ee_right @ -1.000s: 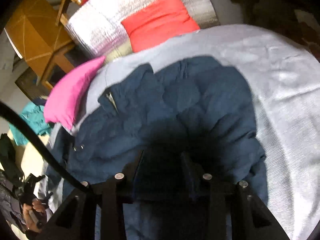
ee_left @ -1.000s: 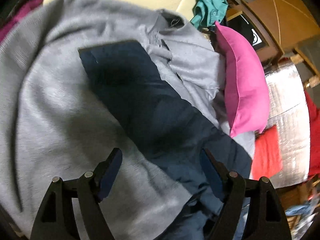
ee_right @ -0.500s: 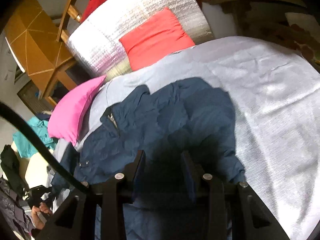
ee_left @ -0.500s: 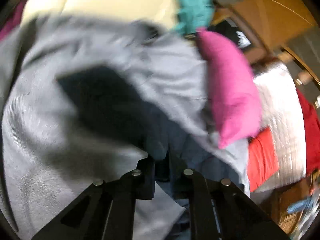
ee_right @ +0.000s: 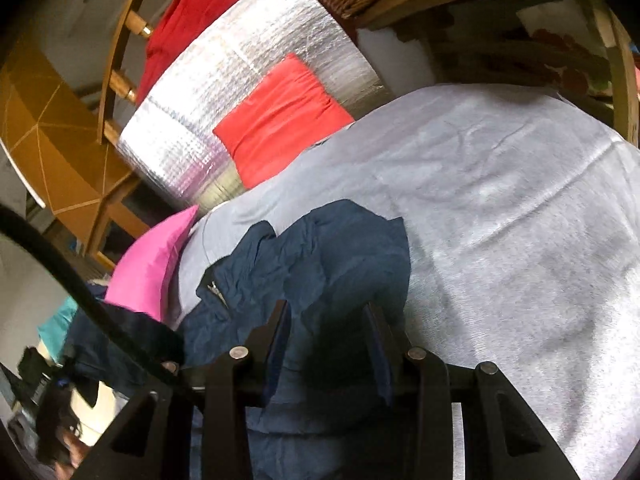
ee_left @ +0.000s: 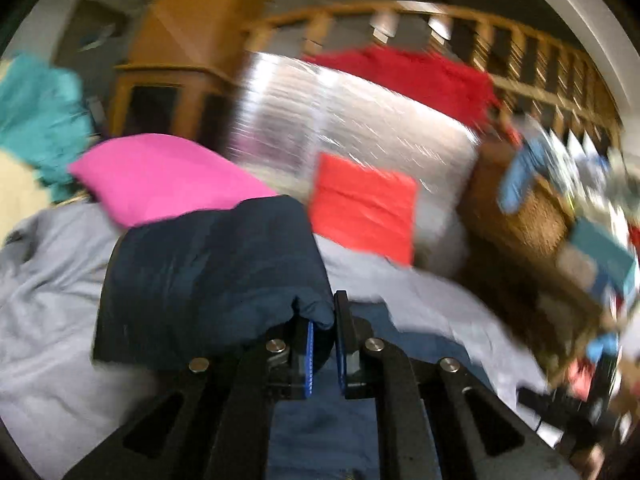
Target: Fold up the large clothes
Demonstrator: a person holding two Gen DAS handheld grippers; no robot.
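Since the earlier frame the left tool (ee_left: 323,322) has closed on a sleeve-like flap of the navy jacket (ee_left: 216,268) and lifted it clear of the bed – the jaws are pressed together, pinching a fold of padded cloth. The right tool (ee_right: 326,344) sits half spread over the jacket body (ee_right: 320,264); whether it grips cloth cannot be told. The jacket lies crumpled on the grey bedspread (ee_right: 520,220), toward the edge by the pink pillow (ee_right: 150,268), its long axis running away from the right tool. The left hand is nearer the flap – probably the fold carries it across the body. Fabric: matte, quilted, soft
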